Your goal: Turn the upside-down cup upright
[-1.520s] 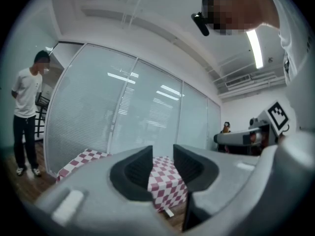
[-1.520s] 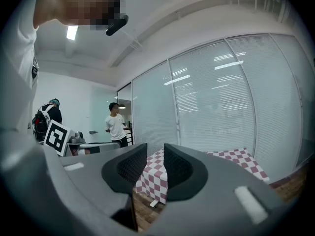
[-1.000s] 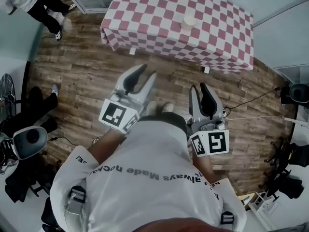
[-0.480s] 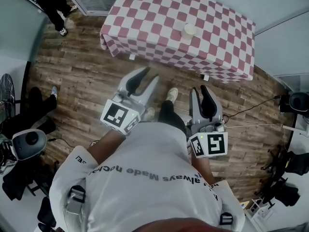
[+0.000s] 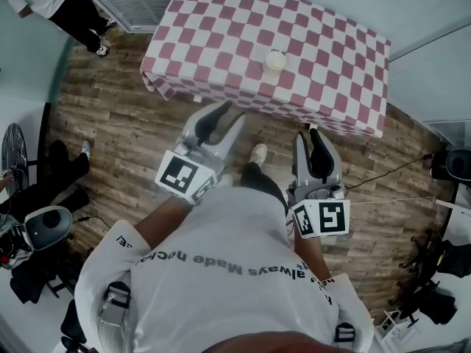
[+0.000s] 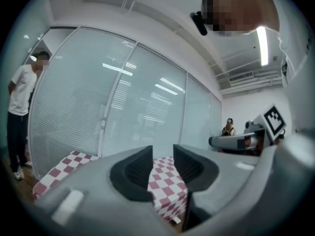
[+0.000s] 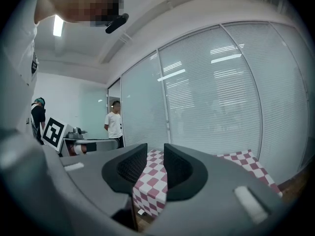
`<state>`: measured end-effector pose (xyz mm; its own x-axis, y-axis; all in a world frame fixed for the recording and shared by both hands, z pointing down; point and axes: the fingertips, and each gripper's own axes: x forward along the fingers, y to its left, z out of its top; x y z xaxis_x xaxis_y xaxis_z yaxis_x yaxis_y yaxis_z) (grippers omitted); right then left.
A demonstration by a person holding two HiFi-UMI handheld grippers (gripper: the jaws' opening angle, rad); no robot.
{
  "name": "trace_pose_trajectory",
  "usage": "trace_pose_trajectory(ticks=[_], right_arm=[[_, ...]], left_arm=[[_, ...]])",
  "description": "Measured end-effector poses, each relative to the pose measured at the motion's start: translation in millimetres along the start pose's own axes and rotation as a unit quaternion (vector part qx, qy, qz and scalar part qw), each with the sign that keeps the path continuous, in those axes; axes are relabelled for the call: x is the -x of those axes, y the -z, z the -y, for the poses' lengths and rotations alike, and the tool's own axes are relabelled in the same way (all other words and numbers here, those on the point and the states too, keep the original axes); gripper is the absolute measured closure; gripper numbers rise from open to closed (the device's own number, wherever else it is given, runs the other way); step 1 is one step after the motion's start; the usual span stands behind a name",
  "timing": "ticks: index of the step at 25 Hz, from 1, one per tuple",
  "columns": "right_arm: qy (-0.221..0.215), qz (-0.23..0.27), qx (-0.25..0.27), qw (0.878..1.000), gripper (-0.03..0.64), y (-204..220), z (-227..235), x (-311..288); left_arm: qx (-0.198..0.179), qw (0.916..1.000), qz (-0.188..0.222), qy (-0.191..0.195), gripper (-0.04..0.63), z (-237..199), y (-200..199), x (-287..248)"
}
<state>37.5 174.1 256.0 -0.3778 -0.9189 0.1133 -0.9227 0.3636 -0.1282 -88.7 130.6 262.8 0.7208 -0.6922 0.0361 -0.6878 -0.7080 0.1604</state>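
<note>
The cup (image 5: 275, 62) is sitting near the middle of the checkered table (image 5: 221, 20), well ahead of both grippers. The left gripper (image 5: 230, 113) and right gripper (image 5: 309, 134) are holding their jaws pressed together, pinching nothing. 1 needs opening before reaching over the near edge. Bare floor (image 5: 118, 123) is lying open around it.

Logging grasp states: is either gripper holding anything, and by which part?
Nothing is held. The left gripper and right gripper both have jaws shut and empty; the cup sits untouched on the table.
</note>
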Motion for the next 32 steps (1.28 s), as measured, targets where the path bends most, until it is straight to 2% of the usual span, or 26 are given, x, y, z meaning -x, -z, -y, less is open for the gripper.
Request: trace_pose_trajectory(ticks=[9,14,23,32], right_arm=[[0.014,0.006,-0.011,1.000,0.512,-19.0,127.7,-27.2],[0.015,-0.003,-0.017,1.000,0.512,-11.1,175.7,-40.1],[0.002,-0.009,-0.017,1.000,0.512,-12.2,192.5,-68.6],[-0.007,-0.022,-0.007,1.000,0.512,-15.4,170.8,-133.4]], left_arm=[[-0.008,0.9998,-0.014,0.015,0.465,22.3,-4.4,-131.2],[-0.005,0.9996,-0.023,0.014,0.465,27.0,9.7,-178.0],[-0.002,0.9996,-0.028,0.000,0.465,8.0,11.7,-200.8],[0.014,0.9995,-0.027,-0.011,0.465,-60.4,9.7,-205.1]])
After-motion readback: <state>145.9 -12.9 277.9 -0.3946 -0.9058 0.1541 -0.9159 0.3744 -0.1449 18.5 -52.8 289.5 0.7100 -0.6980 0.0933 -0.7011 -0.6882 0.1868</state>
